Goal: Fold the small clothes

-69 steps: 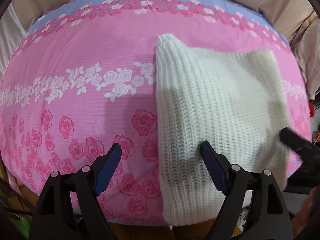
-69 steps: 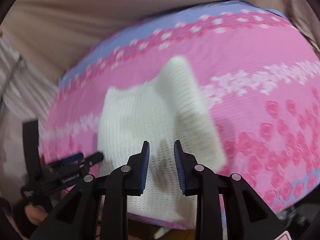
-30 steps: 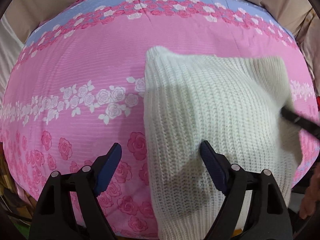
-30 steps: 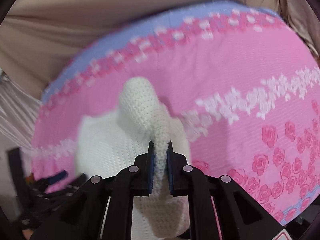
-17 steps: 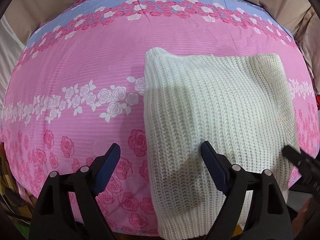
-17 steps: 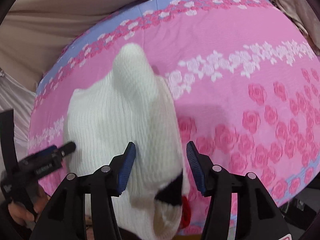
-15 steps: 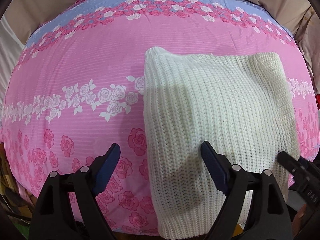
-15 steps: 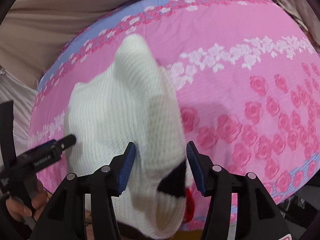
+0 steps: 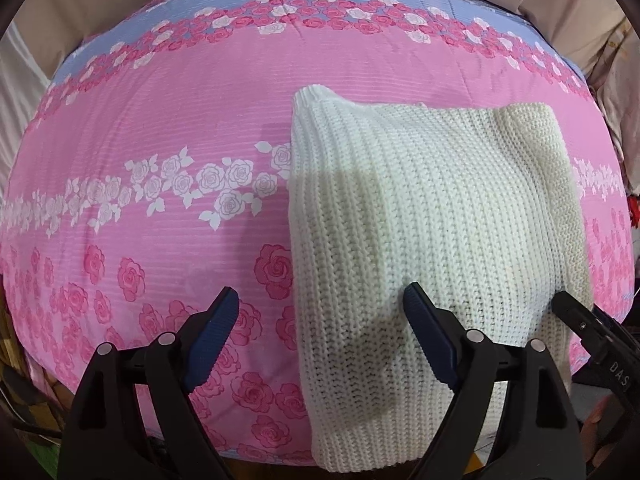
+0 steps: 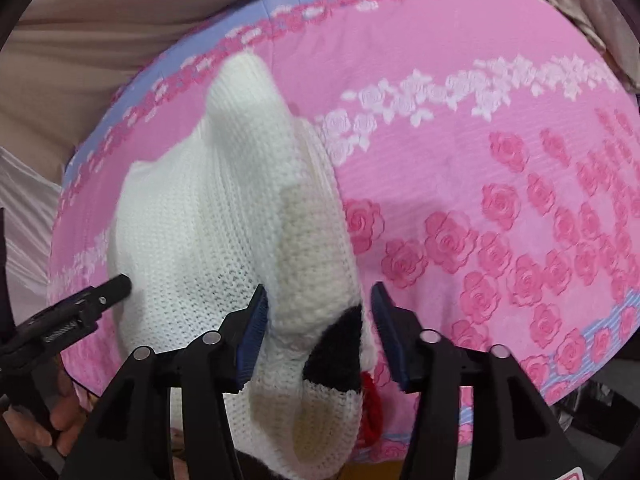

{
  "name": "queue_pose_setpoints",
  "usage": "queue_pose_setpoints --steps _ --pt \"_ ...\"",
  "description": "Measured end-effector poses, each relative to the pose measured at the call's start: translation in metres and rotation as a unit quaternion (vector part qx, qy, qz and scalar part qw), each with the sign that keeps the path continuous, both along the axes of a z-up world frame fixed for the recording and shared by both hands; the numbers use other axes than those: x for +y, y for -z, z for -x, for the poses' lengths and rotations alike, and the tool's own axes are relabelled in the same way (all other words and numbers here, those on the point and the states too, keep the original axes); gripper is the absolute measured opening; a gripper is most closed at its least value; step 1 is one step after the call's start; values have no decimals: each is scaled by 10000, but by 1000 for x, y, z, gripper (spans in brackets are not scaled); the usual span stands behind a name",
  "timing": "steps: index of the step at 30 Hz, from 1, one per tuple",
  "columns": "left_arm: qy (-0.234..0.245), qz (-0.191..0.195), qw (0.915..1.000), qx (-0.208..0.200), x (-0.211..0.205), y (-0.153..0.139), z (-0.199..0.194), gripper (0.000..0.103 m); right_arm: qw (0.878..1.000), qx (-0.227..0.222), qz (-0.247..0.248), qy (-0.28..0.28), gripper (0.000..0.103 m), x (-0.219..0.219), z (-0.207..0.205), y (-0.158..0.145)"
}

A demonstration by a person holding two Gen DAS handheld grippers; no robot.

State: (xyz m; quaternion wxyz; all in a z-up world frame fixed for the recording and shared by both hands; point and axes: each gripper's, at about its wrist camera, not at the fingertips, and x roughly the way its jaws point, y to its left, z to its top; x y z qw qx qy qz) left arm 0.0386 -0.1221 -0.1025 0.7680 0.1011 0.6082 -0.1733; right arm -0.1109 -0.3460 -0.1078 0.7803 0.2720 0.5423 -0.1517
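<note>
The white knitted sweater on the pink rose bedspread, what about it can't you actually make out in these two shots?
- Left wrist view: the white knitted sweater near hem, cut off by the frame bottom and the left claw.
- Right wrist view: the black and red patches, half hidden by folded knit; the design is unreadable.
- Both views: the underside of the garment, lying against the bedspread.
- Right wrist view: the far cuff, blurred.

White knit sweater [image 10: 224, 220] near hem cut off below, black patch [image 10: 340, 356] perhaps a motif

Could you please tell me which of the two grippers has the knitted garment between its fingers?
The right gripper: its open jaws straddle the white sweater's edge, while the left gripper straddles mostly bedspread.
</note>
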Motion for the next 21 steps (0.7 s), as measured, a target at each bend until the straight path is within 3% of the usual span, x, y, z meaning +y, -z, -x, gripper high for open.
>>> queue_pose_setpoints --steps 3,5,7,15,18,21 --pt "-170 756 9960 455 9 1 -2 89 10000 -16 37 -69 63 -5 -1 -2" --pt "-459 1369 9859 843 21 6 -5 92 9999 -36 -113 -28 68 -11 -1 1" --pt "-780 1689 9756 1163 32 18 -11 92 9996 -22 -287 27 70 -13 0 6" --pt "-1273 1986 9574 1664 38 59 -16 98 9928 -2 -1199 52 84 -20 -9 43" --pt "-1290 2062 9580 1518 34 57 -17 98 9870 -279 -1573 174 98 -26 -11 49" --pt "-1134 2076 9606 1459 26 56 -20 98 9835 -481 -1738 105 98 -26 -13 50"
